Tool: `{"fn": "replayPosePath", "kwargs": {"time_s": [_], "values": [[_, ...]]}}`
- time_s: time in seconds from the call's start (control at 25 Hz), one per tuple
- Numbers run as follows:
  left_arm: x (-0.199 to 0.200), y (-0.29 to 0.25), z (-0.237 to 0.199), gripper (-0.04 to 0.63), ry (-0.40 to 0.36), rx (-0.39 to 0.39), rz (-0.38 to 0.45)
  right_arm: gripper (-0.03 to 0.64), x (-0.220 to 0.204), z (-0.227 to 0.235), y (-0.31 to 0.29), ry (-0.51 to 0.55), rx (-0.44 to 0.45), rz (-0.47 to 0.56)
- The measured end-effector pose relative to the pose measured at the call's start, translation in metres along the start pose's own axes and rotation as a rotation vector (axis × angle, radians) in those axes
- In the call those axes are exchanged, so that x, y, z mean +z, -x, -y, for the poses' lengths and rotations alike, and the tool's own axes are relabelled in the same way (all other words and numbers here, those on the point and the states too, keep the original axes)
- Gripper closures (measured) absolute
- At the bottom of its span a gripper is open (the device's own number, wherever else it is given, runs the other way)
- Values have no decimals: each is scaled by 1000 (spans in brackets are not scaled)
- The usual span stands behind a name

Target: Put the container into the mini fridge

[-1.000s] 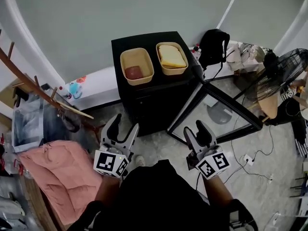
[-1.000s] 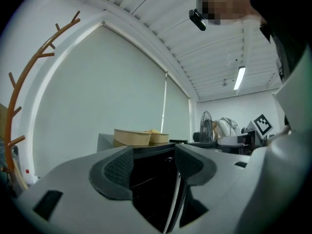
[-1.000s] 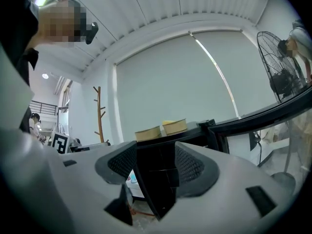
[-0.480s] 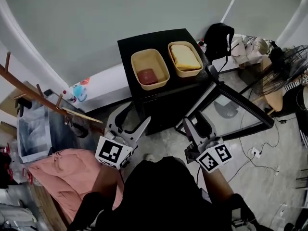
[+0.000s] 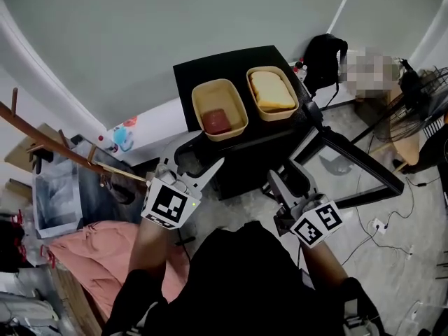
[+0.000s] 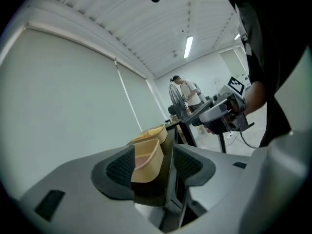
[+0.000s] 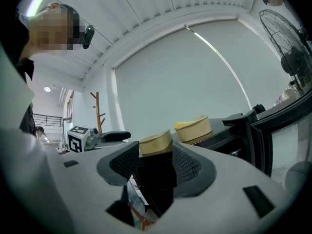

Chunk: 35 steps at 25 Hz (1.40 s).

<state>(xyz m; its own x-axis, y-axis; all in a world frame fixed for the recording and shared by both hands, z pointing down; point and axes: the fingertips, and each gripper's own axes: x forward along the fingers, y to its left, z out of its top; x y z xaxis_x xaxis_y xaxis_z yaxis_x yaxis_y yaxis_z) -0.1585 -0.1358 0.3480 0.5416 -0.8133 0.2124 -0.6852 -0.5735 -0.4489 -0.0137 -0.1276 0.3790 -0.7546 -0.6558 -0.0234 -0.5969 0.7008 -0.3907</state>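
**Risking a spill on the fridge top**

Nearest, the left gripper (image 5: 192,164) stands wide and empty. The right gripper (image 5: 287,178) is empty too, its jaws having just been closing a little, yet apart. Just past it the open glass door (image 5: 346,173) juts out, easy to knock. Farthest, atop the black mini fridge (image 5: 211,69), the red-filled container (image 5: 219,110) and the yellow-filled container (image 5: 272,93) sit side by side, lidless, mouths up, long axes running front to back. A skewed pinch on a rim could tip one.

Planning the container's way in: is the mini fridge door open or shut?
Open: the glass door stands swung wide out from the front of the mini fridge.
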Motion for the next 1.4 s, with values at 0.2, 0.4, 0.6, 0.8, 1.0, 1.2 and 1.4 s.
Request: {"fn": "replayPosePath", "kwargs": {"time_s": [0.2,0.4,0.6,0.8,1.0,1.2,1.4], "values": [[-7,-13,-11,380,-136,2,-101,402,-3,3,-9,-6,58,-41],[-22,-30,0,380,-205,-115,-240,408,-6,10,-8,-9,77,-69],[-33,-38,6,381,-262,-122,-317,414,-8,17,-6,-10,82,-86],[-30,-38,0,509,-287,-121,-328,422,-11,17,-7,-16,99,-100],[-25,-39,9,539,-308,-208,-331,430,-17,9,-9,-22,137,-130],[-19,-33,19,545,-293,-257,-303,431,-19,0,-13,-56,173,-145],[-12,-30,33,545,-304,-274,-284,431,-22,-13,-21,-104,217,-159]]}}
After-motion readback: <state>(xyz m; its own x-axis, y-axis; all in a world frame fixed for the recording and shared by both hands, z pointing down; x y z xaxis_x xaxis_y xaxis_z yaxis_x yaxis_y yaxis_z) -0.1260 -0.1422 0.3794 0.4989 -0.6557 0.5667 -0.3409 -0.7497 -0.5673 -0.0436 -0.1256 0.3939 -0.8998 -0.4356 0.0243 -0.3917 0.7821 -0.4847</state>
